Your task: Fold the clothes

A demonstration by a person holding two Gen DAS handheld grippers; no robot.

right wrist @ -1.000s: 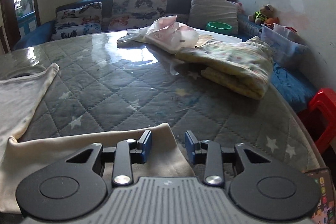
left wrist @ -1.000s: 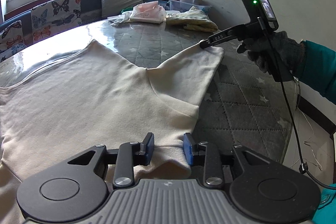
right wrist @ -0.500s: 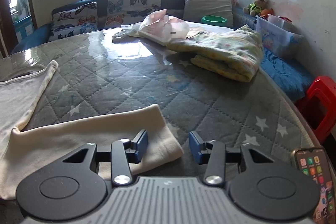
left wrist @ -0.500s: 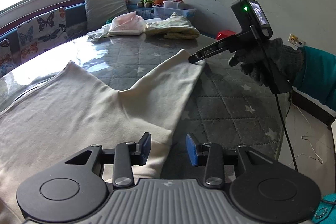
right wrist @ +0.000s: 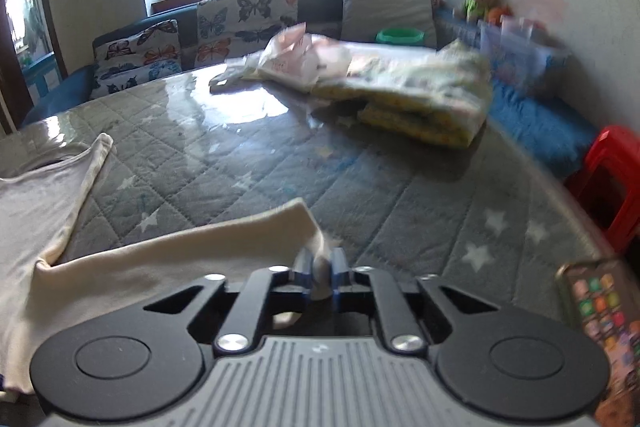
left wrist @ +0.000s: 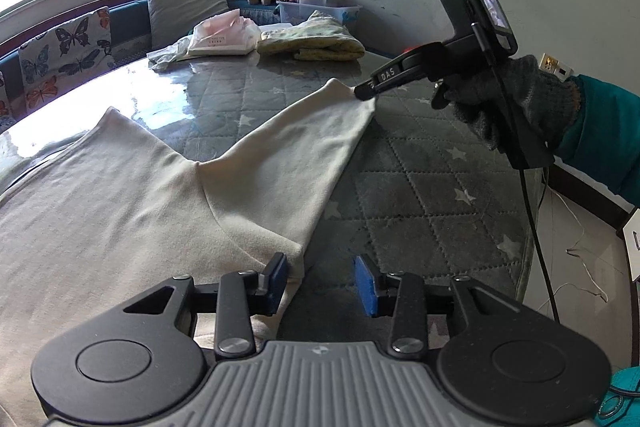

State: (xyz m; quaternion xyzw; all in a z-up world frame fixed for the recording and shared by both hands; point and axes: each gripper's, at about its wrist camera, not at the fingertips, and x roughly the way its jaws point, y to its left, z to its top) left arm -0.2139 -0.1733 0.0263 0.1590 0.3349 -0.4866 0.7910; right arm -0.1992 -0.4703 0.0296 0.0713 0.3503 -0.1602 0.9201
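Two grippers work one cream shirt (left wrist: 132, 195) spread flat on the quilted table (left wrist: 420, 187). The right gripper (right wrist: 320, 269) is pinched tight on the cuff end of the sleeve (left wrist: 288, 163), which stretches out across the table away from the body. The left gripper (left wrist: 321, 281) hangs with its jaws wide apart at the sleeve's near edge, holding nothing. This looks like the sleeve fold just starting; next the right hand likely needs to carry the cuff over onto the shirt's body.
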